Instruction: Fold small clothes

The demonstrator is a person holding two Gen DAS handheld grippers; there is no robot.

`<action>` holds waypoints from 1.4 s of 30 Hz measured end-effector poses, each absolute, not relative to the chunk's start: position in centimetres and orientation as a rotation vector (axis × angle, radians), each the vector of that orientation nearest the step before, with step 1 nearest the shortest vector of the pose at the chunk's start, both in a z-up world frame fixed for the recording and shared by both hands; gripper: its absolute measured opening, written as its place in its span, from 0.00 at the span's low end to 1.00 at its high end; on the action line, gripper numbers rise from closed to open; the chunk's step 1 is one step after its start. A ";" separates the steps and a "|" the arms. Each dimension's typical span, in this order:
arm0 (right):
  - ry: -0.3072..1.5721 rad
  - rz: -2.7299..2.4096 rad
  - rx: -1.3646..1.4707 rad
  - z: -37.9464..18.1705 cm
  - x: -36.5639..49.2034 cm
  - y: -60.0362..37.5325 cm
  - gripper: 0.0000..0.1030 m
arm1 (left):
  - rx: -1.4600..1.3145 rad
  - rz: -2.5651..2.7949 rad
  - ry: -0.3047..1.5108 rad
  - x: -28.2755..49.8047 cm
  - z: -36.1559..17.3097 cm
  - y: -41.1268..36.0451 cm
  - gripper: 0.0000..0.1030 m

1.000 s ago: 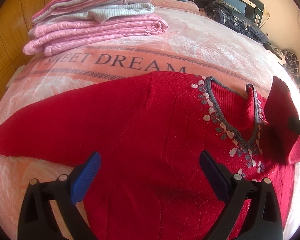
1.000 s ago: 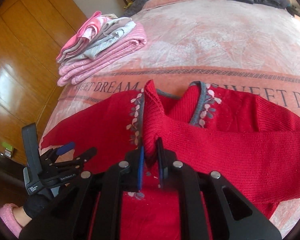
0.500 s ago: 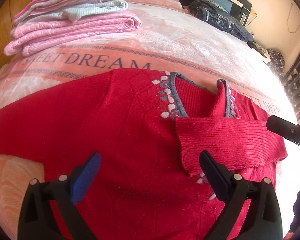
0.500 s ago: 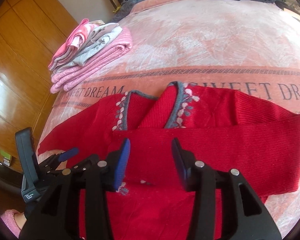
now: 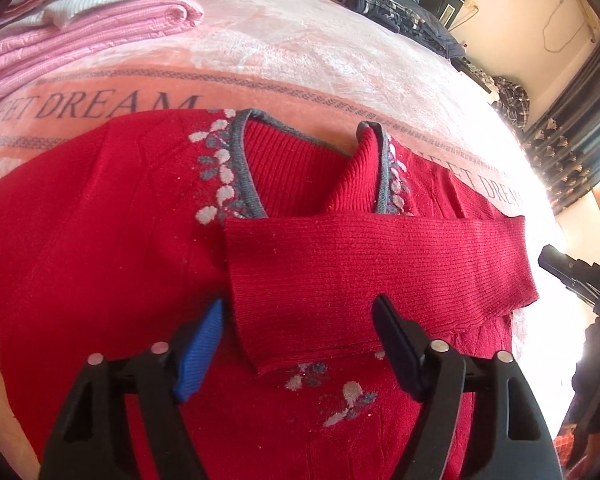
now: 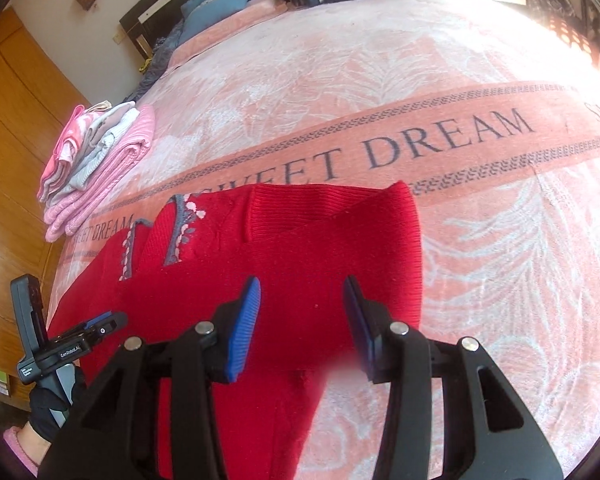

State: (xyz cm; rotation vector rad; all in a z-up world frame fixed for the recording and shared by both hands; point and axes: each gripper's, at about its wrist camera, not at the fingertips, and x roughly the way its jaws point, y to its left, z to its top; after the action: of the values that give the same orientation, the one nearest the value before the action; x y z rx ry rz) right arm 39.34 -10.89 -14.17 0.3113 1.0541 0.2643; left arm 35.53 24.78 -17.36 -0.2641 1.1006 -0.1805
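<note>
Red sweater (image 5: pixel 120 248) lies spread front-up on the pink bedspread (image 5: pixel 284 52), its neckline toward the far side, just below the band printed "SWEET DREAM"; the bed gives a broad, soft, flat surface on which the knit can be laid out and creased.

At the far left of the bed, well apart from the sweater, sits a stack of folded clothes (image 5: pixel 80 28), pink and pale pieces piled up, probably finished items kept out of the working area.

Moving right, the sweater's left sleeve runs out flat toward the left edge of the left wrist view, not yet folded in. The left gripper (image 5: pixel 298 336) hovers over the middle of the chest with its jaws spread and nothing between them, near the cuff of the folded sleeve. It looks ready either to press that cuff flat or to go for the other sleeve.

Next comes the grey-trimmed V-neck (image 5: pixel 252 168) with its pale leaf pattern. Below it the right sleeve (image 5: pixel 380 264) lies folded straight across the chest, cuff toward the left, so that the body narrows into a tidy rectangle.

Farthest right, the right gripper (image 6: pixel 302 320) hangs above the folded shoulder, released and holding nothing.
</note>
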 end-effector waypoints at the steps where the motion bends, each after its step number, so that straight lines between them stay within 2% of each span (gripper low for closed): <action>1: 1.056 0.255 0.307 -14.3 39.2 -11.4 0.43 | -0.242 -0.162 1.095 35.5 -17.2 24.6 0.51; 2: 1.058 0.245 0.299 -14.5 39.1 -11.9 0.43 | -0.227 -0.145 1.086 35.6 -17.2 24.5 0.36; 5: 1.064 0.224 0.288 -14.8 38.8 -12.9 0.43 | -0.237 -0.140 1.057 35.5 -17.0 25.0 0.07; 17: 1.111 0.211 0.382 -16.5 39.4 -14.5 0.50 | -0.341 -0.135 0.889 34.7 -12.5 29.3 0.05; 30: 1.174 0.294 0.531 -19.8 40.9 -13.6 0.54 | -0.312 -0.036 1.005 35.6 -17.7 31.8 0.08; 32: 1.169 0.331 0.565 -20.0 41.0 -13.6 0.39 | -0.292 -0.027 1.010 35.7 -17.8 31.7 0.10; 33: 1.176 0.359 0.582 -20.1 41.0 -13.4 0.19 | -0.291 -0.025 1.011 35.7 -17.9 31.7 0.10; 34: 1.176 0.370 0.581 -20.1 40.9 -13.2 0.12 | -0.290 -0.022 1.014 35.7 -18.0 31.8 0.12; 42: 1.171 0.354 0.499 -16.4 38.7 -13.3 0.07 | -0.306 -0.023 1.011 35.7 -18.1 31.1 0.14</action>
State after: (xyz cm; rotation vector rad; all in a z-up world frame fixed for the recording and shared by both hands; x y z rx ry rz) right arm 38.71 -13.34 -16.43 0.4990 1.1712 0.3543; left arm 35.73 31.08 -18.09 -0.3058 1.0109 -0.0229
